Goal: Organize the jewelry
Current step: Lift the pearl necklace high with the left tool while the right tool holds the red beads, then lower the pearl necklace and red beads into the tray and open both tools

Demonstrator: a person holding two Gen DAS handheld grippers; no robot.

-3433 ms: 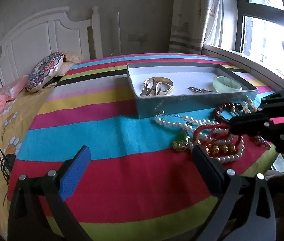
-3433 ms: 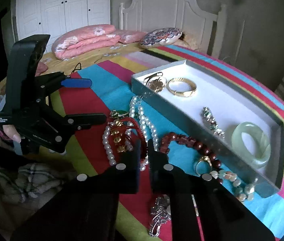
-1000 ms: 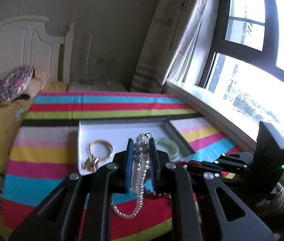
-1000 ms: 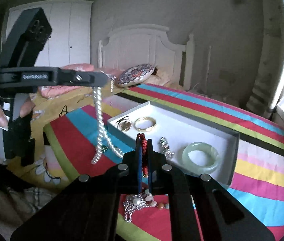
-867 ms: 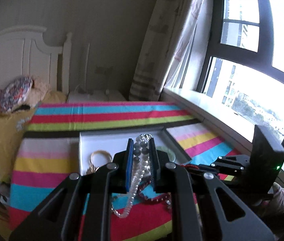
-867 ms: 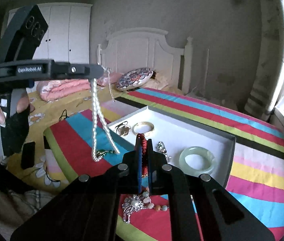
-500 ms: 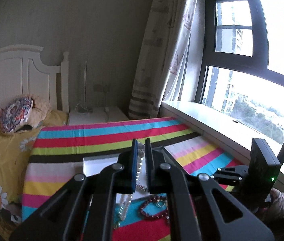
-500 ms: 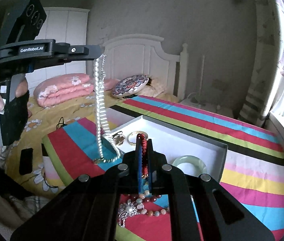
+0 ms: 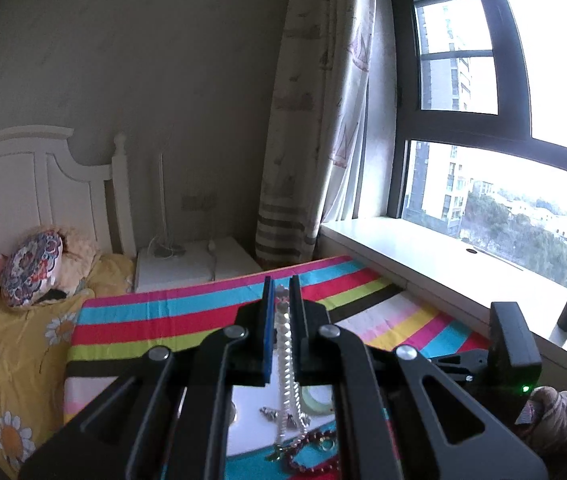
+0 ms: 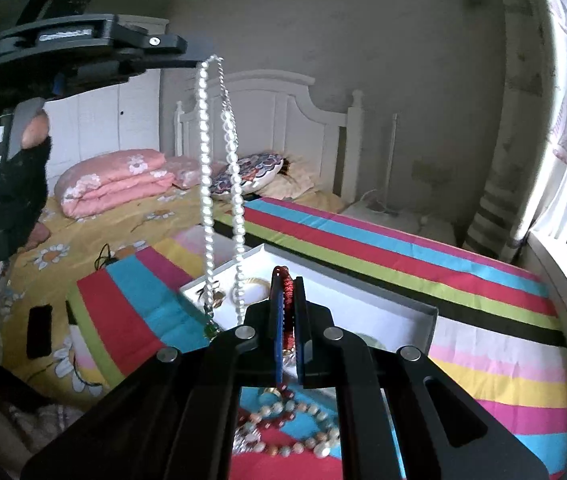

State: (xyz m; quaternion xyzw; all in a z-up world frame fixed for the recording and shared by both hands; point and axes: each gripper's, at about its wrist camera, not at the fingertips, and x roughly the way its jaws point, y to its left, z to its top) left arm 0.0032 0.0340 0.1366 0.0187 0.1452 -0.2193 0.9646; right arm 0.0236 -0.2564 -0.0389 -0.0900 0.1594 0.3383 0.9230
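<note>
My left gripper [image 9: 279, 296] is shut on a long pearl necklace [image 9: 285, 360] and holds it high; the strand hangs down over the white jewelry box [image 9: 251, 420]. In the right wrist view the left gripper [image 10: 199, 58] shows at upper left with the pearl necklace [image 10: 207, 184] dangling to the box [image 10: 395, 300], a green pendant at its low end. My right gripper [image 10: 288, 280] is shut on a red beaded bracelet [image 10: 288, 300] above the box's near edge. A green jade bangle [image 9: 315, 398] lies in the box.
The striped cloth [image 10: 403, 248] covers the table. Loose bead strings [image 10: 295, 424] and a dark red bead bracelet [image 9: 315, 452] lie on it by the box. A bed with pillows [image 10: 115, 180] stands behind; a window sill [image 9: 463, 268] runs along the right.
My left gripper has risen higher with the pearl necklace, so the strand now hangs almost free of the cloth. My right gripper has lifted slightly with the red bracelet.
</note>
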